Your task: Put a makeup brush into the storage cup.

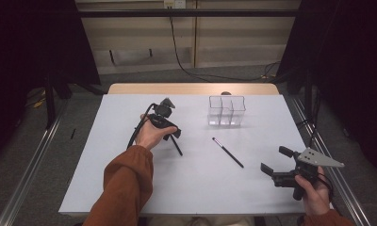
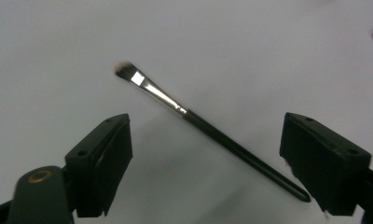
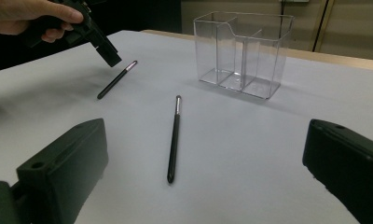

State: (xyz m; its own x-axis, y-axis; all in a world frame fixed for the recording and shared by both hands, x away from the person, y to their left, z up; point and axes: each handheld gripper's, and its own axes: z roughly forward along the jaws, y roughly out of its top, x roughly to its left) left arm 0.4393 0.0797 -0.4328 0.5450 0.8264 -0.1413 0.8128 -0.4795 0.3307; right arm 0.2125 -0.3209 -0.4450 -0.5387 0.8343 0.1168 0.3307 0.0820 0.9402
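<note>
Black and slim, the makeup brush point(image 2: 208, 128) lies flat on the white table point(image 1: 130, 188), left of centre, under the left gripper point(image 1: 173, 141). Seen from the left gripper view, it has a short silver collar and a small pale tuft of bristles at its far end, and its handle runs slantwise through the gap between the jaws, which stand apart on either side without touching it.

The step in hand looks like the pickup of this brush. The next move probably calls for lowering onto the handle and squeezing it near its middle, since so thin a stem could roll or slip aside.

A second brush point(image 1: 227, 152) lies near the centre of the table, well apart from the first. The clear plastic organizer point(image 1: 226, 111) stands farther back, right of centre. The right gripper point(image 1: 273, 163) waits at the near right, jaws wide and holding nothing.
</note>
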